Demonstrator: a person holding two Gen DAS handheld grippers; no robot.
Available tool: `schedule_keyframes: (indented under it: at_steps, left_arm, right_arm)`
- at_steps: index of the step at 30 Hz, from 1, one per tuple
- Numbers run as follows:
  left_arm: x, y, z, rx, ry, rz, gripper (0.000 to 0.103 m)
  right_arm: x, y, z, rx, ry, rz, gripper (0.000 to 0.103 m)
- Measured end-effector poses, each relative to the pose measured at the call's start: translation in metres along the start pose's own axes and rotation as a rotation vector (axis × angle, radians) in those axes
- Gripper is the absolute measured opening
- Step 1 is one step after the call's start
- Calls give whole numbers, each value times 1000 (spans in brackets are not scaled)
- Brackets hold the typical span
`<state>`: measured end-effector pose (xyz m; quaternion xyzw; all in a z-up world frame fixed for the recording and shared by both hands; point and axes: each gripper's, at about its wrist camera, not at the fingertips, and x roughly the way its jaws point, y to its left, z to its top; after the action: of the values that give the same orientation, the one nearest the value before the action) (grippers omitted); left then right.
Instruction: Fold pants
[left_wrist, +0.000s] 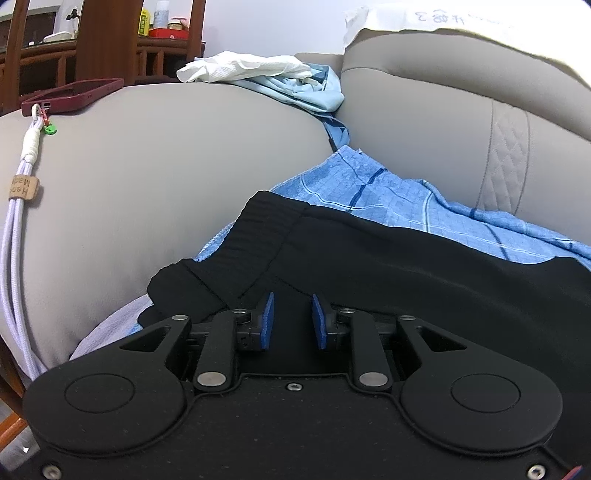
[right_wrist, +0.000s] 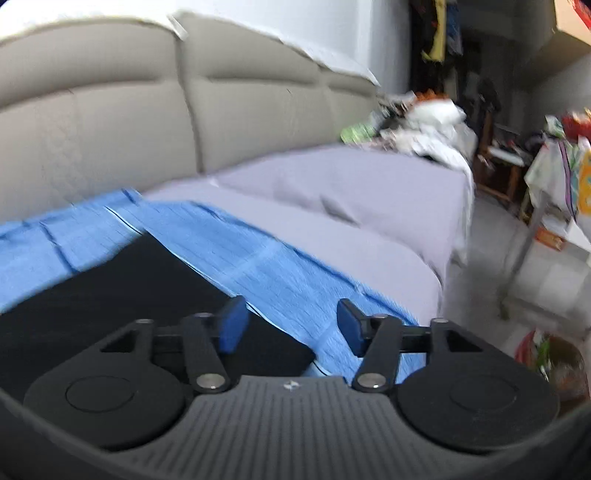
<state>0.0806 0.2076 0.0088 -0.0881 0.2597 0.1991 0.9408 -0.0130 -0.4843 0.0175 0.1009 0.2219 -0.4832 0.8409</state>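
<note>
Fingers (left_wrist: 268, 321) of the left gripper (left_wrist: 292, 320) parted narrowly, empty, over black pants (left_wrist: 369, 258) at centre frame; right gripper (right_wrist: 288, 326) gapes wide, empty, lower centre above blue cloth (right_wrist: 258, 266)

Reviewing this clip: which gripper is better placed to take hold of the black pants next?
Left. The left gripper hangs open directly over the black pants, near the waistband. The right gripper is open too, but straddles the pants' edge, half over the blue cloth.
</note>
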Motion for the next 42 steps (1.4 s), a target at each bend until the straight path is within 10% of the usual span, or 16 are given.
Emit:
schedule_keyframes:
  at_steps: [7, 15, 26, 32, 42]
  left_arm:
    - [-21, 26, -1, -55, -23, -42, 32]
    - [-24, 38, -13, 43, -26, -13, 22]
    - [-21, 47, -14, 19, -18, -20, 22]
    - [-20, 51, -14, 1, -13, -18, 21]
    - [-19, 46, -16, 27, -21, 0, 21]
  right_arm:
    - [-89, 80, -11, -151, -93, 386, 78]
    - [-204, 229, -118, -435, -38, 928, 79]
    - [-324, 302, -214, -639, -72, 1289, 79]
    - [-302, 298, -197, -691, -103, 1241, 83]
    - [-120, 274, -74, -490, 82, 787, 89]
